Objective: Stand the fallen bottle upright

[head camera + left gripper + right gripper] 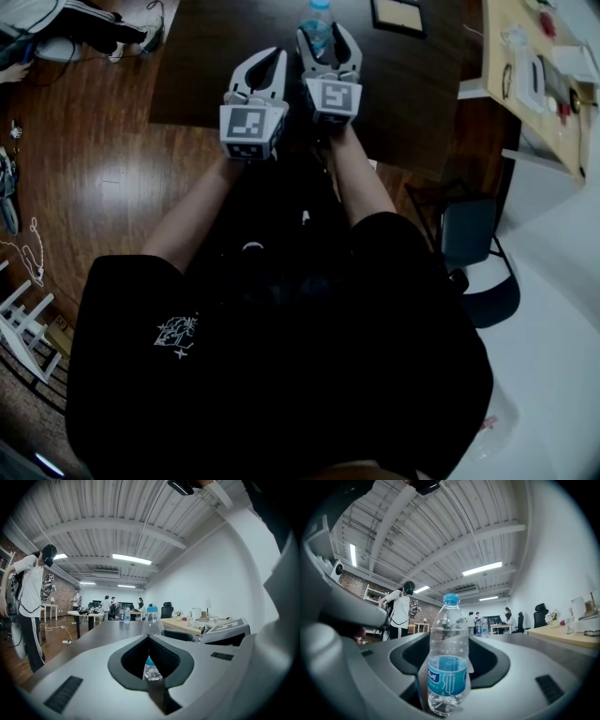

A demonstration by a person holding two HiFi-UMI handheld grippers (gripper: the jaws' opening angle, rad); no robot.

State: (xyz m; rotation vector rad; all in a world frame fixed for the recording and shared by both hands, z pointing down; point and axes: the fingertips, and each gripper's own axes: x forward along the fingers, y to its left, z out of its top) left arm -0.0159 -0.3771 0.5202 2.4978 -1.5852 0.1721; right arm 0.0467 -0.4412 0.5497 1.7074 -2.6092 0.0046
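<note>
A clear water bottle (317, 26) with a blue cap and blue label stands upright over the dark table (206, 75). My right gripper (328, 34) has its jaws on either side of the bottle and looks shut on it. In the right gripper view the bottle (449, 667) fills the gap between the two dark pads. My left gripper (265, 54) is just left of it, shut and empty. In the left gripper view the bottle (152, 620) shows beyond the closed tips of the left gripper (149, 638).
A black framed item (398, 14) lies on the table beyond the bottle. A light wooden desk (534, 112) with clutter stands at the right, a dark chair (469, 234) below it. Cables trail on the wood floor (84, 178). A person in white (30, 597) stands nearby.
</note>
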